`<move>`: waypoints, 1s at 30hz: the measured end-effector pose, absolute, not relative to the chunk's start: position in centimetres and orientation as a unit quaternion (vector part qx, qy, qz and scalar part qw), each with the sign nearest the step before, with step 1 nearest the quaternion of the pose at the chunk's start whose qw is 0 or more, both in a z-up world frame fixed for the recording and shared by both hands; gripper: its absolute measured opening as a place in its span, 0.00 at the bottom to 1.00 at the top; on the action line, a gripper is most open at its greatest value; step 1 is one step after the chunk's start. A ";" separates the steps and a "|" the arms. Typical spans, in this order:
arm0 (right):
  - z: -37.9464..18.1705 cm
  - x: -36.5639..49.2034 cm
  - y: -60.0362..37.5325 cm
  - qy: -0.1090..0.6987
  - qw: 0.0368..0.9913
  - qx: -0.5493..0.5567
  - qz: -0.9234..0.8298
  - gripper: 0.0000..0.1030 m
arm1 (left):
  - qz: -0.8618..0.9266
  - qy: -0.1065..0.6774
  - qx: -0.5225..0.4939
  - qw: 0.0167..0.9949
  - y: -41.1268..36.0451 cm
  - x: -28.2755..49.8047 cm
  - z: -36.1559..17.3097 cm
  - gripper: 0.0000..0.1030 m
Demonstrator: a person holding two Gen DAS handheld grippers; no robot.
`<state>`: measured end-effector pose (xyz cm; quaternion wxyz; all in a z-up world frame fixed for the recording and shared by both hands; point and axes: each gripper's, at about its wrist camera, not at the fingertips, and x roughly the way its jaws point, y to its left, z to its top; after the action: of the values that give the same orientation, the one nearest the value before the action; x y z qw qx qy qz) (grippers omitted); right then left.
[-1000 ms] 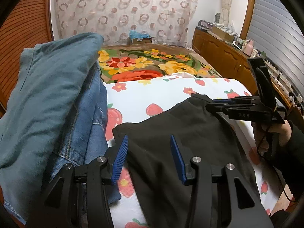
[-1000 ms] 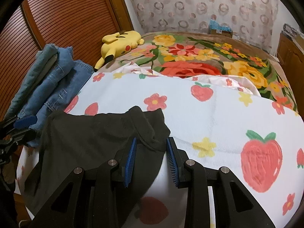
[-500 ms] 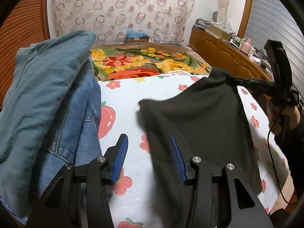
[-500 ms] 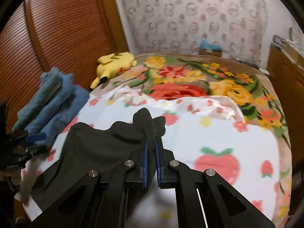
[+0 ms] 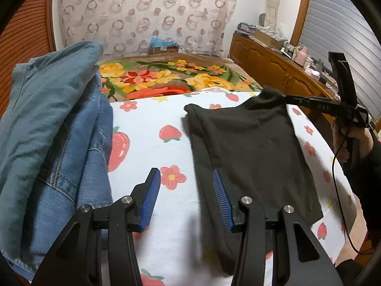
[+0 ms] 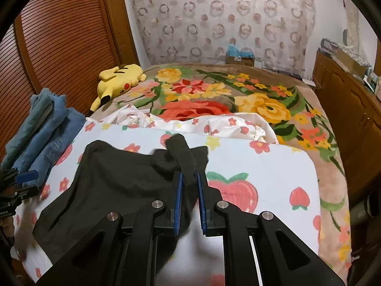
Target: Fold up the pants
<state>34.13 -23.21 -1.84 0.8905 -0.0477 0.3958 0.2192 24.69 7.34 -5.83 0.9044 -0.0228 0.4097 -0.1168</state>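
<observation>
Pinching black pants [image 6: 119, 186] corner, our right tongs [image 6: 189, 186] had just eased slightly apart, fabric between pads. Left tongs [image 5: 185, 190] spread, empty, above strawberry sheet [image 5: 152, 147]. Pants lay on bed.

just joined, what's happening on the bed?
A person is folding black fabric pants on a strawberry-print white sheet. The right hand-held gripper pinches a corner of the pants, lifted off the sheet; its jaws have just eased slightly apart. The left hand-held gripper hangs open, holding nothing. Folded blue jeans are stacked alongside.

Black pants [image 5: 252, 147] on strawberry-print white sheet [image 5: 166, 147]
</observation>
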 end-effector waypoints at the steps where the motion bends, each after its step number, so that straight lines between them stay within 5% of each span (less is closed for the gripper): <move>1: -1.5 33.7 -24.0 0.393 0.891 -0.045 0.222 0.12 | -0.118 0.409 -0.022 0.905 7.2 24.6 -5.8 0.46; 19: 1.0 21.0 -26.8 0.339 0.914 -0.032 0.221 0.29 | -0.141 0.378 -0.002 0.915 4.9 18.4 -4.5 0.46; 30: -1.0 14.4 -26.7 0.332 0.911 -0.042 0.242 0.29 | -0.150 0.359 0.015 0.921 3.9 14.0 -5.1 0.46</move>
<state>14.38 -26.70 -1.03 0.9106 -0.0419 0.3321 0.2423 14.02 3.93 -5.09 0.9210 0.0151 0.3592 -0.1501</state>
